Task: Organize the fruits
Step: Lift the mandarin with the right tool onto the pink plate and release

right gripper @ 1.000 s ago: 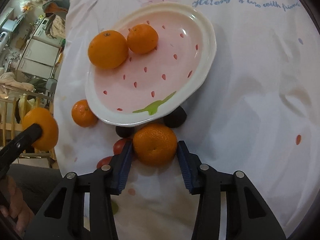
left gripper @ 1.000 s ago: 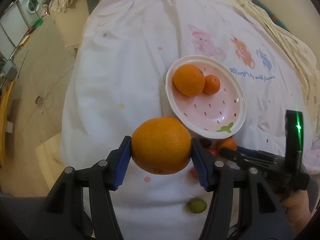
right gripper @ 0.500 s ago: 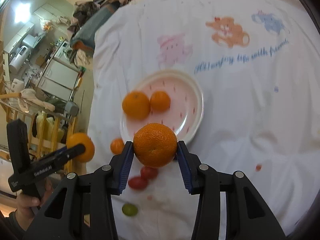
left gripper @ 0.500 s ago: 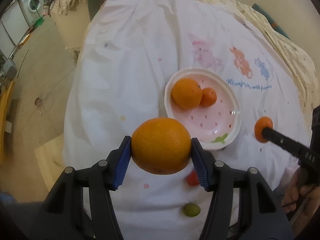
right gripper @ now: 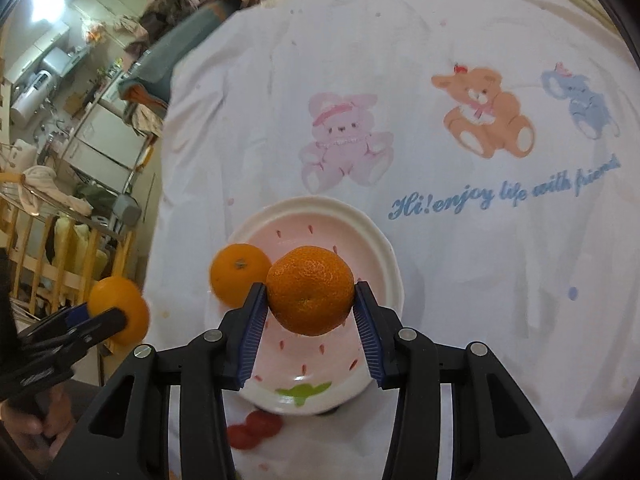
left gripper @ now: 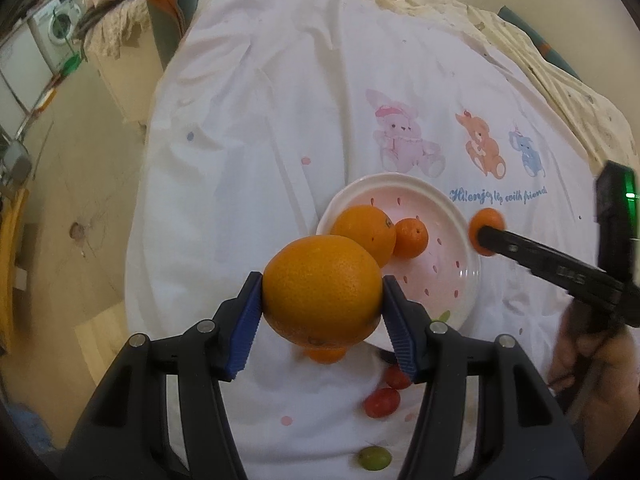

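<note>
Left tool (left gripper: 322, 304) grips orange (left gripper: 320, 288); right tool (right gripper: 310, 306) grips mandarin (right gripper: 310, 290), both above plate (right gripper: 372, 236).

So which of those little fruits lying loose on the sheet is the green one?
The small green fruit nearest the camera in the left view. It lies alone; the two red ones sit closer to the plate.

This is a home. A washing machine (left gripper: 60, 26) stands at about 10 o'clock, by a bare floor (left gripper: 72, 184). A white sheet (left gripper: 280, 120) with a pink bunny (left gripper: 400, 136) covers a bed. Clothes (right gripper: 176, 0) pile up at 11 o'clock.
</note>
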